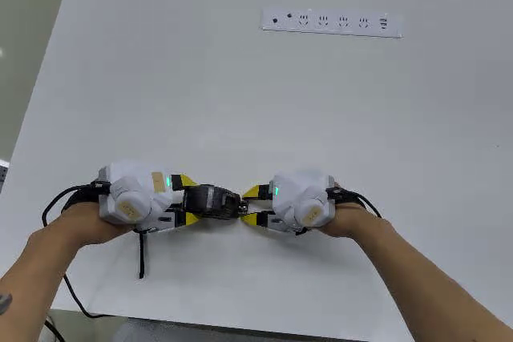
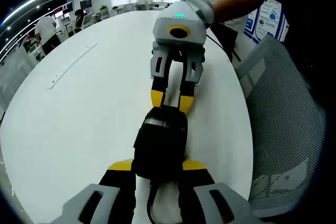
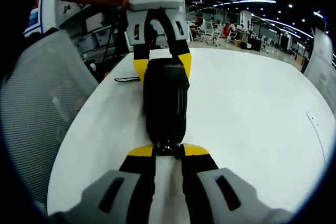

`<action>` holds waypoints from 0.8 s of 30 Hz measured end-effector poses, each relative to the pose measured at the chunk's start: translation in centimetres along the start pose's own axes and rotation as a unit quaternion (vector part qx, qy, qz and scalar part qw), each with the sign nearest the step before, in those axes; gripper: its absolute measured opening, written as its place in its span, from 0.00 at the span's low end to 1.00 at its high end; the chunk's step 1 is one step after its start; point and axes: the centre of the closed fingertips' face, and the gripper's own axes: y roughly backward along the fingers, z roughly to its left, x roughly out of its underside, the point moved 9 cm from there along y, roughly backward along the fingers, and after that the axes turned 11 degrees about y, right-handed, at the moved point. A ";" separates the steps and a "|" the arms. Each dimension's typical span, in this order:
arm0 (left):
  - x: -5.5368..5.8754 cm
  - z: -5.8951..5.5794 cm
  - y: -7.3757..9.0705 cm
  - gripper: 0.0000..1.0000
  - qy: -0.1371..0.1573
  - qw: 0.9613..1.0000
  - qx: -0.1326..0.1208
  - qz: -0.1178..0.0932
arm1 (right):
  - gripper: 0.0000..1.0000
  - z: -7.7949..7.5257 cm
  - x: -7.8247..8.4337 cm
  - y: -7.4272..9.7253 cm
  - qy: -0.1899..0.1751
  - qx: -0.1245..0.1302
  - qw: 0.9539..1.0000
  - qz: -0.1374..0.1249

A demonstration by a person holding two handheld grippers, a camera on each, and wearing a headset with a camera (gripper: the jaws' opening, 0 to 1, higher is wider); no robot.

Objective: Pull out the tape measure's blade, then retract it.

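Tape measure (image 1: pixel 210 200) is a compact black case with rounded edges, lying on the white counter (image 1: pixel 200 78) near its front edge, between the two tongs and in line with both. In the left gripper view the case (image 2: pixel 160 142) looks glossy on top with a darker ribbed side. In the right gripper view (image 3: pixel 165 103) I see it end-on as a tall black block with a small metallic bit at the near end. Left tongs (image 1: pixel 189 199) are clamped on the rear half of the case. In their own view (image 2: pixel 157 165) the yellow tips press both flanks, opened just to the case width, and something black trails back between the fingers. Right tongs (image 1: pixel 252 206) come in from the opposite side, nose to nose with the left ones. In their own view (image 3: pixel 167 151) they're drawn in to a narrow gap, and the yellow tips pinch the front end of the case where that metallic bit sits. From the left gripper view the right tongs (image 2: pixel 171 100) touch the far end of the case, tips one either side. From the right gripper view the left tongs (image 3: pixel 161 66) bracket the far end. A white power strip (image 1: pixel 331 22) lies well apart at the back of the counter. A black cord (image 1: pixel 142 254) hangs off the left unit toward the counter edge.
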 end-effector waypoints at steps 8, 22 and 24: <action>0.0 0.1 0.0 0.27 0.002 1.000 0.001 0.001 | 0.15 -0.1 -0.1 0.0 0.025 -0.002 1.000 0.008; 0.1 0.1 0.0 0.27 0.004 1.000 0.005 0.001 | 0.12 -0.1 -0.4 -0.1 0.028 -0.006 0.999 0.023; 0.2 0.1 0.0 0.27 0.006 1.000 0.005 0.002 | 0.11 -0.1 -0.4 0.0 0.027 -0.005 0.999 0.025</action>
